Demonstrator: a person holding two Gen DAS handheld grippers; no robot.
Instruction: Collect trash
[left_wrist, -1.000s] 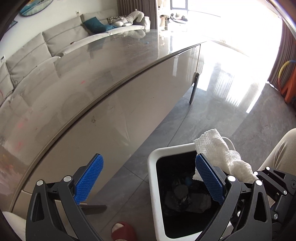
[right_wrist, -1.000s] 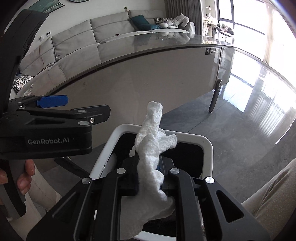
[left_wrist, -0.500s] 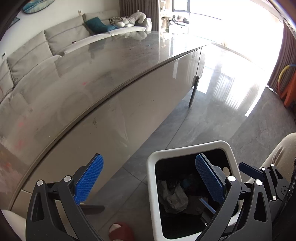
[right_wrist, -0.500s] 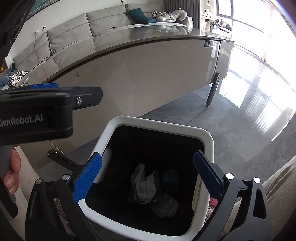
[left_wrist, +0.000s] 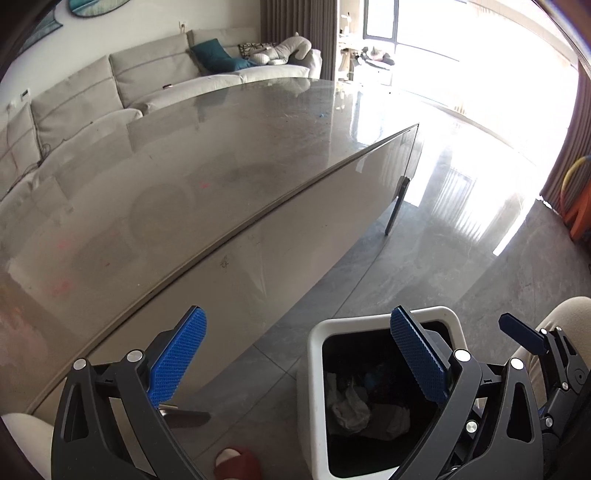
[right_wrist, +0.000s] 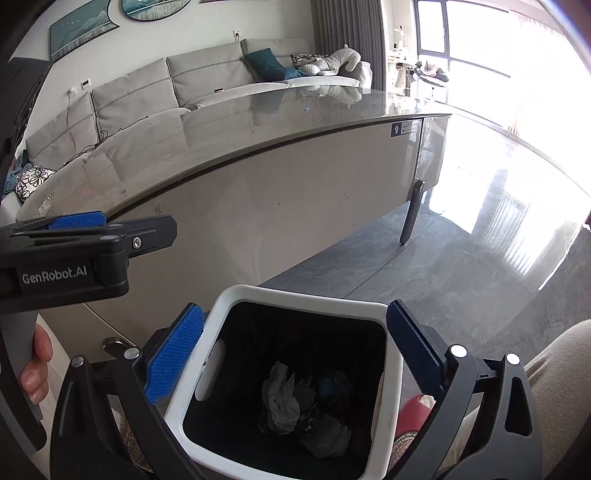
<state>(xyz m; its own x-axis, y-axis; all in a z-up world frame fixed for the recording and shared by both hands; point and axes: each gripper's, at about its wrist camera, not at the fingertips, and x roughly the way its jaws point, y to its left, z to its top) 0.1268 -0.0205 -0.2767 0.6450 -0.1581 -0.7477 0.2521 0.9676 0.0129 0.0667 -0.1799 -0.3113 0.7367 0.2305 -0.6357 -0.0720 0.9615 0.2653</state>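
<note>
Right wrist view: the crumpled white tissue (right_wrist: 282, 400) is seen lying at the bottom of the white waste bin (right_wrist: 295, 295), among dark wrappers and other pale scraps, and the same contents are seen in the left wrist view as a pale wad (left_wrist: 347, 404) inside the bin (left_wrist: 314, 354). The right gripper (right_wrist: 295, 354) is held directly above the bin opening with its blue pads spread wide, one pad (right_wrist: 177, 354) outside the left rim and the other over the right rim; nothing is held between them. The left gripper (left_wrist: 299, 358) is likewise spread wide and empty, positioned to the left of the bin, between it and the side panel of the long grey table (left_wrist: 229, 155). No further trash can be identified on the table top or on the tiled floor (left_wrist: 461, 266), so the task is judged to be at or near completion. Risk is judged to lie mainly in withdrawal: the bin rim could be caught by the left pad of the right gripper if it is lifted at an angle, and the light bin could be tipped or shifted. Contact between the two grippers is also possible, since they are close together. A red slipper (left_wrist: 236, 463) lies near the bin base and could be struck.
</note>
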